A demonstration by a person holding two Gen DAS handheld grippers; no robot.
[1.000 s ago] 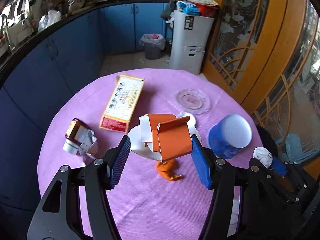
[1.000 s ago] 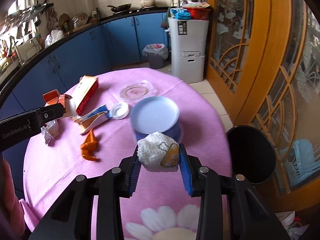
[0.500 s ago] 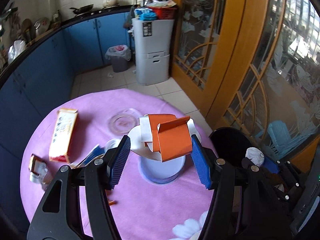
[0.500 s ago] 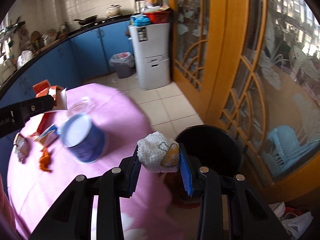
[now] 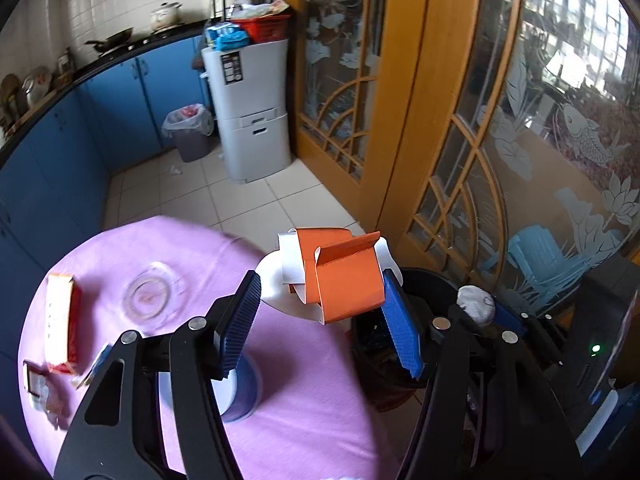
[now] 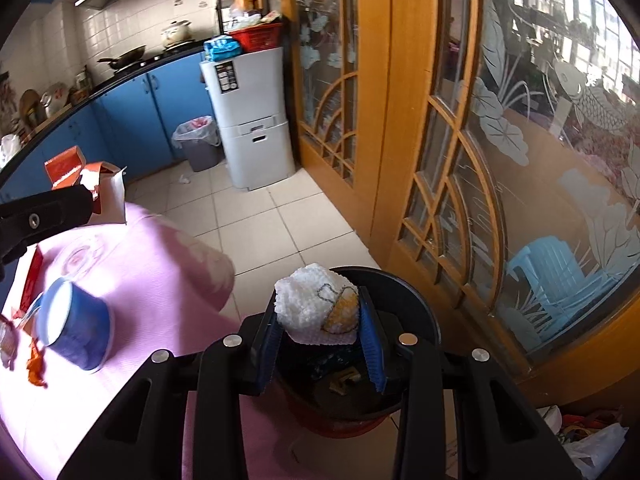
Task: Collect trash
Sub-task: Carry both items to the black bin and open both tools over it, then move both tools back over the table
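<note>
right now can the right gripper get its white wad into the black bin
Probably yes. The right gripper holds the white wad directly over the black bin, whose mouth is open, and nothing lies between them. Opening the jaws should drop it in.

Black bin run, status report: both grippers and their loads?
Right gripper shut on white foam wad, above black bin. Left gripper shut on orange carton, near the bin's rim. Nothing blocking.

Cabinets [image 5: 120,100]: blue, along wall.
Storage unit [image 5: 252,108]: grey, beside wooden door [image 5: 404,92].
Chair [image 6: 556,276]: light blue, behind glass.
</note>
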